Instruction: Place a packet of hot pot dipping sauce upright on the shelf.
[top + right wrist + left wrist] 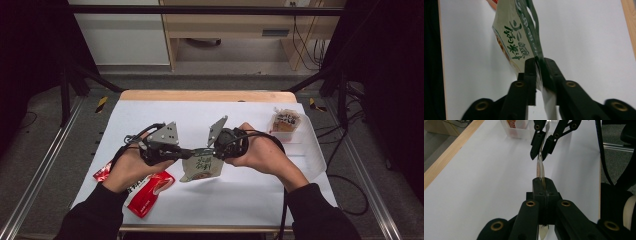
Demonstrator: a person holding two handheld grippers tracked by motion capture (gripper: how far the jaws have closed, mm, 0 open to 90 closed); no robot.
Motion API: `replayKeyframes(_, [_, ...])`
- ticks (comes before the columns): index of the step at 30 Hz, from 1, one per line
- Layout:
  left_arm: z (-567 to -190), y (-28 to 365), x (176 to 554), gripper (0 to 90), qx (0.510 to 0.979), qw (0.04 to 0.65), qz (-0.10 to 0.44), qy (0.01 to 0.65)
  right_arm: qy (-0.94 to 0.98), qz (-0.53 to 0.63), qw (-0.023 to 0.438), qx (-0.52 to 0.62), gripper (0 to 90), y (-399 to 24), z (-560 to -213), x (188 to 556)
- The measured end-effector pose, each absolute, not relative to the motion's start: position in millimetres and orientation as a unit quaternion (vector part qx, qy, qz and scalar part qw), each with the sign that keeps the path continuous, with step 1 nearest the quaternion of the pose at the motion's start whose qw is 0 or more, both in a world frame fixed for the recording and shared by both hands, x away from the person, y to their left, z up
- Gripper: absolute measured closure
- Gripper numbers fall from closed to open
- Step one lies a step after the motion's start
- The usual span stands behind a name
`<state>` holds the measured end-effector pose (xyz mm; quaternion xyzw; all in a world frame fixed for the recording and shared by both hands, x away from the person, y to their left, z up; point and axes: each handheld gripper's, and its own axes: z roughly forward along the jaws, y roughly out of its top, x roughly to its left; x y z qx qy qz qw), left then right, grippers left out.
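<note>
Closest to the person, a red packet (148,192) lies flat on the white table (240,200), just under the left hand (131,169). A bit farther in, both grippers meet over the middle of the table and hold one small pale pouch (201,167) with green writing between them. The left gripper (186,153) has its jaws shut tight on the top edge of the pouch; in the left gripper view the thin edge runs right through the closed jaws. The right gripper (206,150), held by the right hand (257,150), pinches the same top edge from the other side, jaws closed on it. The pouch hangs down from the two grippers, above the table. Far off at the back right stands a clear box (292,137) with a snack pack (285,121) in it.
</note>
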<state>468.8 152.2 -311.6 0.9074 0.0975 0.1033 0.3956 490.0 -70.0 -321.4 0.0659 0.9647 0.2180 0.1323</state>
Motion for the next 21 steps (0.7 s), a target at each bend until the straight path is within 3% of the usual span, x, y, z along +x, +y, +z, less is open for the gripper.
replayKeyframes(5, [-312.6,153.5,471.4,90.0,0.903,0.403,0.102,0.106,0.966,0.218,0.118,0.071,89.9,-71.3,-318.3,490.9])
replayKeyframes(21, [-319.8,155.4,477.8,86.2,0.899,0.409,0.104,0.116,0.972,0.194,0.113,0.075,90.0,-68.5,-315.7,494.1])
